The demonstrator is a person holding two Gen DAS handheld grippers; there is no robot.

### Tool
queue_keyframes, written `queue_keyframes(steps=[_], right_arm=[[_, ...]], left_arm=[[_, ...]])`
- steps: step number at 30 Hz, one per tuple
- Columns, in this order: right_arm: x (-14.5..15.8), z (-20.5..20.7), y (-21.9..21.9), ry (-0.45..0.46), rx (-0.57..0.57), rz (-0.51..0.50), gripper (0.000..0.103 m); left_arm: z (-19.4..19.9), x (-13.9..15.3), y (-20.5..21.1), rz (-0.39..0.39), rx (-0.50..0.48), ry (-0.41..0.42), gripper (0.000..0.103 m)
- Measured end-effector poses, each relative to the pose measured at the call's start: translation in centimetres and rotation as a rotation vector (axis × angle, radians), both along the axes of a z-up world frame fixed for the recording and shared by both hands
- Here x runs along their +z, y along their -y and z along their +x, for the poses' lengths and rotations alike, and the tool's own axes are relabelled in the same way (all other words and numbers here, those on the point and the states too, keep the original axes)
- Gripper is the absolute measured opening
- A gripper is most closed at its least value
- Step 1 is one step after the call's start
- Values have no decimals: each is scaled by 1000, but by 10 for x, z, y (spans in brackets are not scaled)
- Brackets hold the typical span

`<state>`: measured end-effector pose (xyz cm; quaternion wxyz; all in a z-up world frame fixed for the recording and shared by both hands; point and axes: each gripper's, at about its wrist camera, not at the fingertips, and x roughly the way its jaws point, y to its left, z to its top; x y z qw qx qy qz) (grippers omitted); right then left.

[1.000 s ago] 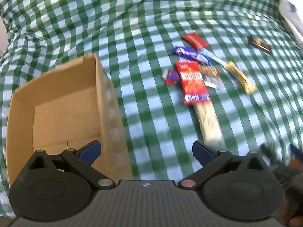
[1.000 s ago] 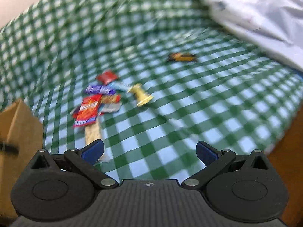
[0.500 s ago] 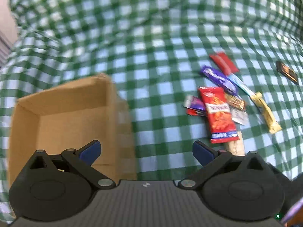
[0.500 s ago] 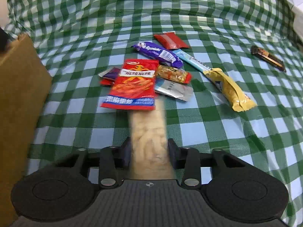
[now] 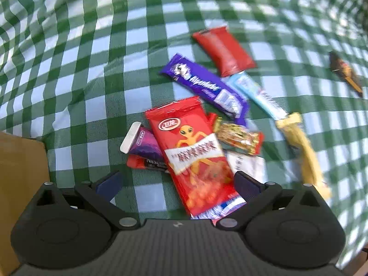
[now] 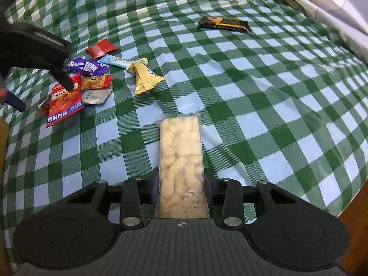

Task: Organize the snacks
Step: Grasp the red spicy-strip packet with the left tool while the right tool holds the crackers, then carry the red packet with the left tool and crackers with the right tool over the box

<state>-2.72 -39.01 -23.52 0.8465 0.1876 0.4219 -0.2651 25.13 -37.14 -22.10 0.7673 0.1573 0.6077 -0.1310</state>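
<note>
A pile of snack packets lies on a green checked cloth. My left gripper (image 5: 177, 184) is open, its jaws either side of a red packet with an orange figure (image 5: 193, 151). A purple bar (image 5: 204, 85), a small red packet (image 5: 223, 50) and a yellow packet (image 5: 303, 154) lie beyond. My right gripper (image 6: 181, 181) is shut on a long clear pack of pale puffed snacks (image 6: 180, 161), held above the cloth. The left gripper (image 6: 43, 55) shows in the right wrist view over the red packet (image 6: 65, 99).
A cardboard box edge (image 5: 20, 172) stands at the left. A dark bar (image 6: 224, 23) lies apart at the back; it also shows in the left wrist view (image 5: 345, 73). A white sheet (image 6: 333, 2) lies at the far right. The cloth's edge drops at right.
My right gripper has pulled the puffed snack pack out from under the pile and away to the right. My left gripper has moved from the box over the red packet.
</note>
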Motion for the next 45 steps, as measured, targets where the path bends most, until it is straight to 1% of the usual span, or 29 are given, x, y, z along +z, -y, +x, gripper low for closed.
queue_keyframes(steps=[1, 2, 3, 4, 5, 6, 7, 9, 11, 14, 17, 19, 20, 21, 22, 23, 24, 25, 26, 28, 29, 30, 32, 34, 35, 36, 39, 42, 45], right_arm=[[-2, 2, -1, 2, 4, -10, 46], [-3, 3, -2, 4, 11, -21, 47], [-4, 4, -4, 7, 19, -34, 48], [-3, 2, -4, 7, 27, -43, 48], [-2, 1, -4, 8, 31, -51, 46], [-3, 0, -5, 15, 33, -55, 44], [-2, 0, -6, 19, 35, -58, 39], [1, -2, -7, 23, 35, -52, 39], [5, -6, -7, 26, 27, -32, 39], [7, -13, -9, 19, 13, -16, 39], [6, -21, -10, 12, -7, -13, 39], [6, -24, -10, 10, -17, -9, 39], [6, -25, -10, 10, -22, -9, 39], [6, -25, -10, 8, -25, -8, 39], [6, -24, -9, 6, -29, -5, 41], [6, -23, -8, 4, -36, 2, 44], [6, -22, -7, 4, -42, 8, 52], [6, -20, -6, 0, -49, 7, 60], [5, -18, -4, -3, -54, 1, 62], [1, -13, -3, -9, -55, -11, 65], [-1, -11, -4, -8, -47, -25, 67], [-2, -9, -6, -13, -40, -39, 69], [-3, -7, -9, -15, -33, -60, 71], [-5, -10, -10, 1, -33, -68, 71], [-5, -11, -10, 7, -32, -72, 71], [-6, -11, -11, 10, -31, -79, 69], [-1, -15, -11, 40, -30, -84, 39], [4, -19, -9, 47, -46, -43, 38], [18, -27, -17, 70, -40, -52, 38]], left_arm=[[1, -3, -3, -1, 14, 8, 97], [2, -3, -7, -31, 31, 11, 80], [3, -1, -16, -90, 58, -7, 48], [3, 1, -24, -142, 83, -34, 35], [2, 3, -30, -156, 102, -46, 16], [0, 5, -35, -152, 98, -45, 5], [-2, 6, -39, -149, 84, -37, 4], [-11, 12, -50, -138, 68, -7, 2], [-24, 20, -63, -155, 51, 11, 2], [-41, 33, -77, -193, 29, -5, 2], [-63, 34, -91, -172, -9, -6, 2], [-71, 29, -96, -122, -32, -15, 3], [-74, 25, -92, -83, -42, -3, 11], [-77, 24, -90, -78, -69, 11, 41], [-80, 24, -88, -78, -104, 20, 63], [-82, 26, -85, -71, -125, 36, 96], [-84, 30, -82, -72, -135, 76, 103], [-85, 33, -79, -78, -146, 111, 103], [-83, 31, -73, -70, -158, 121, 103], [-75, 19, -61, -41, -165, 90, 102], [-70, 11, -58, -16, -155, 69, 100], [-67, 4, -61, 12, -139, 48, 95], [-64, -12, -68, 52, -96, -8, 94], [-63, -12, -86, -16, -15, -49, 86], [-64, -9, -90, -35, 2, -51, 71], [-65, -3, -93, -34, -1, -32, 53], [-69, 12, -99, -35, 21, -28, 50], [-81, 34, -106, -68, 10, -4, 50], [-100, 63, -113, -111, -21, 17, 50]])
